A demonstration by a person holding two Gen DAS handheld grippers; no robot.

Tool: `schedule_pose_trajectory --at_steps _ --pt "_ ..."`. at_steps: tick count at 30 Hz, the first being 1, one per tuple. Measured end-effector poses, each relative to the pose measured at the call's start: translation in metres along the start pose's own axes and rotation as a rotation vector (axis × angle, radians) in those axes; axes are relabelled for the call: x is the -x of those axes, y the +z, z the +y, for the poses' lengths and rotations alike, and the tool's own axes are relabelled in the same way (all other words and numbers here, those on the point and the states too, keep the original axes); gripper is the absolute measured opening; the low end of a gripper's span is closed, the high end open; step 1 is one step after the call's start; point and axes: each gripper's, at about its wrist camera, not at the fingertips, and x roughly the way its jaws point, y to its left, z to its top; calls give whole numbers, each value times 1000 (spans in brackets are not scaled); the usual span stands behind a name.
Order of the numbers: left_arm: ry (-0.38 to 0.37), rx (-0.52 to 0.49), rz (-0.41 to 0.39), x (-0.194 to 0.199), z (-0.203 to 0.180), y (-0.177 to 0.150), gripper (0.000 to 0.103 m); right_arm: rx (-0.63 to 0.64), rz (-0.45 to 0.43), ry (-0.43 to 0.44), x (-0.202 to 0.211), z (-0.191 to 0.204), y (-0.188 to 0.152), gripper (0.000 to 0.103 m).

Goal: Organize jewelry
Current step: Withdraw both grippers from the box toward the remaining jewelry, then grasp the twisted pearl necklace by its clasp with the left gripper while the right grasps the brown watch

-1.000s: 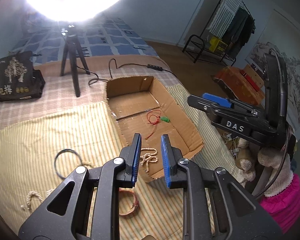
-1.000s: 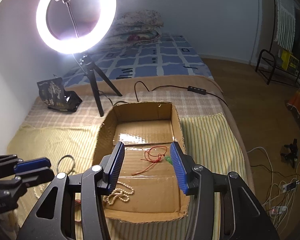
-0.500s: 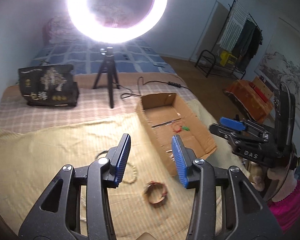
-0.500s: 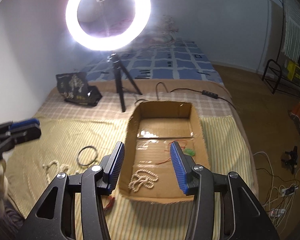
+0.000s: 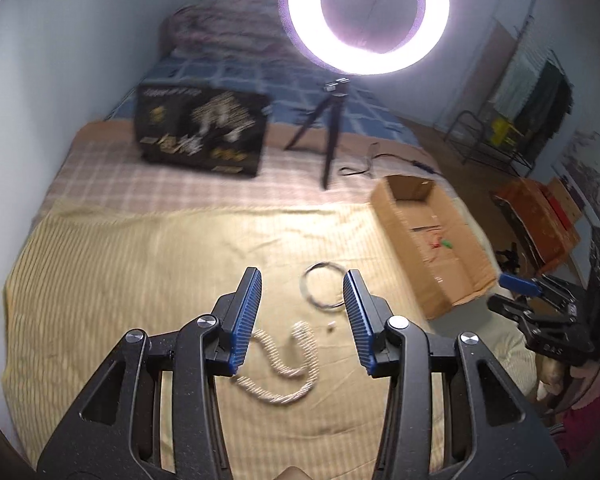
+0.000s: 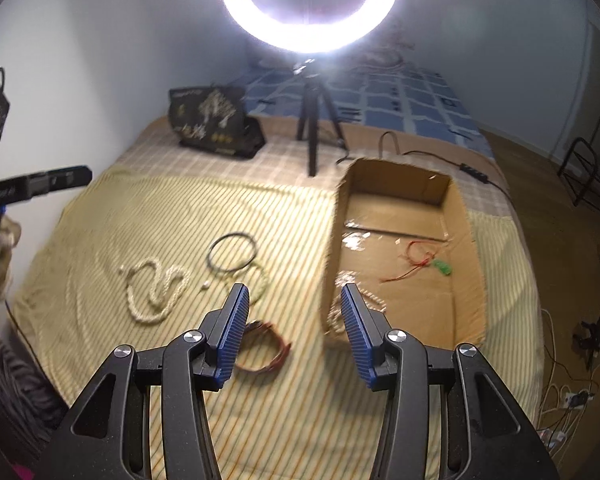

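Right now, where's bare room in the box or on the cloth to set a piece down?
Free: cardboard box floor at its far end, beyond the red cord; striped cloth between black bag and white bead necklace. Crowded: black hoop, red bracelet, left of the box.

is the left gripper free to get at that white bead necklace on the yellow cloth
Probably yes: the left gripper is open and empty, the white bead necklace lies just ahead between its fingers on the yellow cloth, nothing covering it.

Yellow striped bed cloth (image 6: pixel 259 208) w/ cream beaded necklace (image 6: pixel 153 292), black thin ring (image 6: pixel 231 252), red-brown bracelet (image 6: pixel 269 350) btwn blue ribbed claw pads (image 6: pixel 231 332); brown cardboard box (image 6: pixel 466 264) w/ red string (image 6: pixel 414 258).
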Motion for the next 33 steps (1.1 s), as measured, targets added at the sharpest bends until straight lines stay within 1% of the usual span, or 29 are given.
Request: schedule_pose_trajectory --at_steps 4,9,17,20,23,25,27,30,33 --pt "21 45 35 -4 25 -9 43 11 37 21 -8 9 -10 46" --pt "20 84 85 -15 42 -19 43 33 96 45 -22 21 -24 46" --pt "-9 42 190 -34 30 -44 43 55 173 73 -44 30 -37 46" --pt "-12 42 246 -43 26 -57 43 60 197 84 -51 30 -41 46" --pt "-1 68 298 -51 27 -71 43 64 221 93 -57 31 -46 46" --pt "12 85 315 -55 30 -76 35 76 232 93 -61 33 -48 46" --pt "23 117 342 -62 34 -81 35 87 236 98 -63 35 -49 46" --pt "15 182 396 -74 42 -91 35 111 246 95 -68 38 -52 46" --pt "22 232 415 -84 47 -94 35 124 259 94 -73 40 -54 46"
